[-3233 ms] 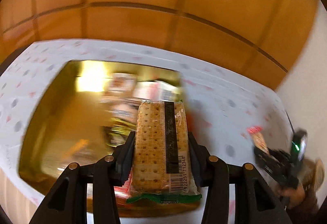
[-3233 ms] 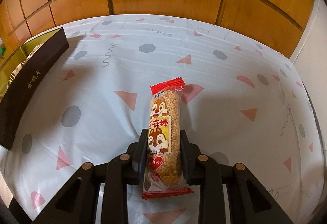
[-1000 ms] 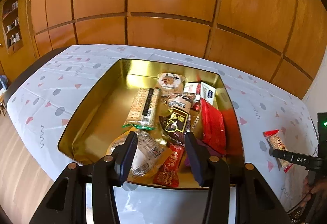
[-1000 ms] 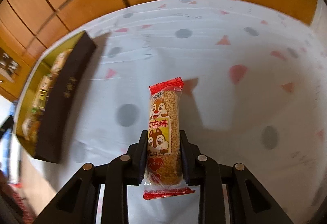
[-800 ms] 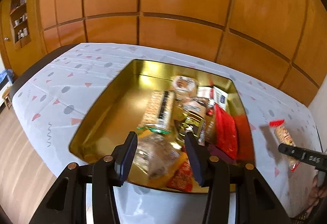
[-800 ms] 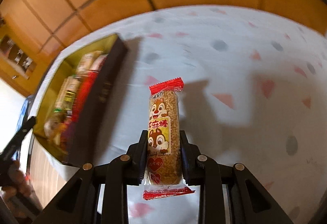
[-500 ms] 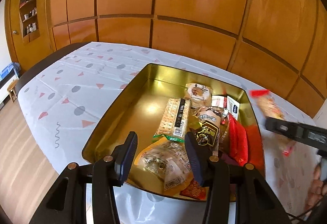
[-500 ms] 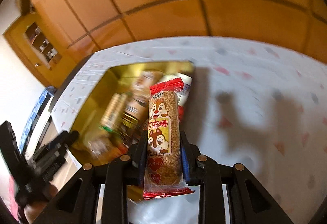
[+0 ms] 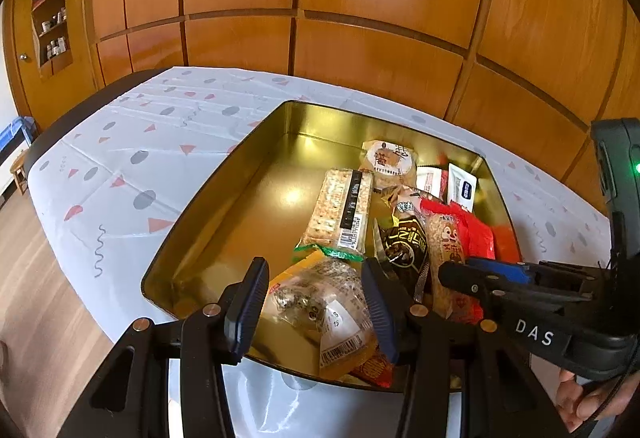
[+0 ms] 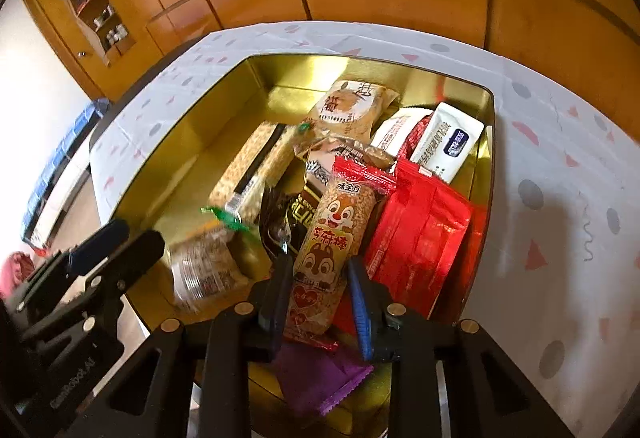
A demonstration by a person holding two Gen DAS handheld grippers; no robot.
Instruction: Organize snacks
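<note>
Delivery step: my right gripper [image 10: 320,290] is clamped on the squirrel-print snack bar [image 10: 328,250], held above the packets near the gold tin's [image 10: 160,158] right wall. My left gripper [image 9: 316,302] hangs open and empty over the tin's near edge. Next I judge I must lower the bar onto the pile, then part the jaws.

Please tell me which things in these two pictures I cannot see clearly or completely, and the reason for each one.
- Purple packet: right wrist view, partly behind the right tongs and the squirrel snack bar.
- Cracker pack: right wrist view, blurred, print unreadable.
- Red packet at the gold tin near rim: left wrist view, mostly under other packets.
- Shelf items: left wrist view, too small.
</note>
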